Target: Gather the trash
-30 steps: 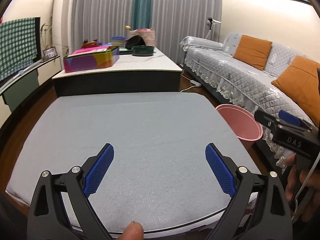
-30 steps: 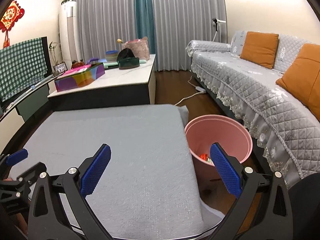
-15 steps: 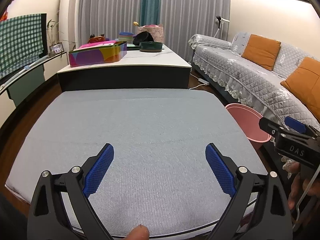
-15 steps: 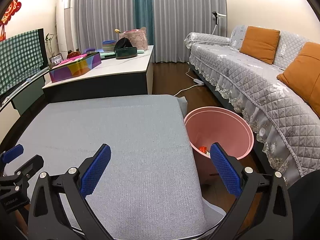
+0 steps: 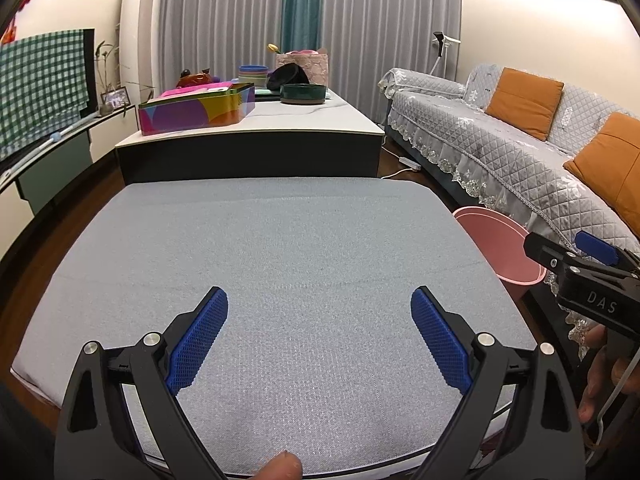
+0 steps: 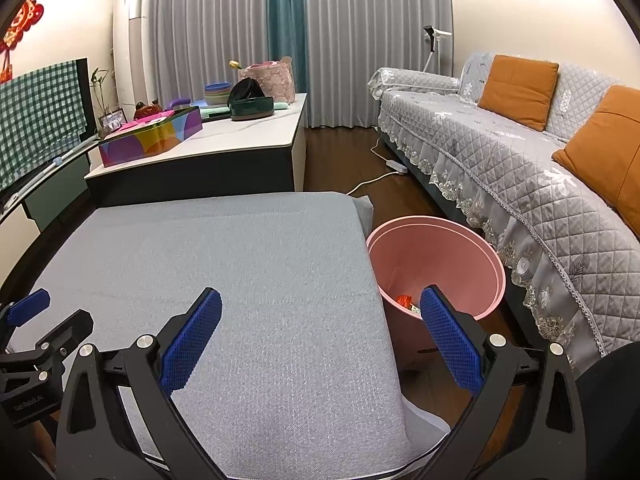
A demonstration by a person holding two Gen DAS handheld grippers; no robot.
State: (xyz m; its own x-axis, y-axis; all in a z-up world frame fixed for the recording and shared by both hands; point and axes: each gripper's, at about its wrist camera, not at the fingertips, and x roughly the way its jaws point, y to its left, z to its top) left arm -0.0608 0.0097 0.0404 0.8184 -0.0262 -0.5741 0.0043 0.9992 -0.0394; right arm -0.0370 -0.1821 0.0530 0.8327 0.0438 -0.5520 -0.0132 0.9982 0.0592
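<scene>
I held left gripper [image 5: 319, 320] and right gripper [image 6: 320, 322] fingers wide, empty | bench [image 5: 304, 248] bare, trash [image 6: 405, 301] lay in bin [image 6: 472, 240] | should scan for leftovers before closing out

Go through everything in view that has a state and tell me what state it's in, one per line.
left gripper: open, empty, over the grey pad.
right gripper: open, empty, at the pad's right edge.
pink bin: upright, uncovered, a little trash at the bottom.
grey pad: flat, nothing on it.
colourful box: looks closed, on the far table.
curtains: drawn shut.
</scene>
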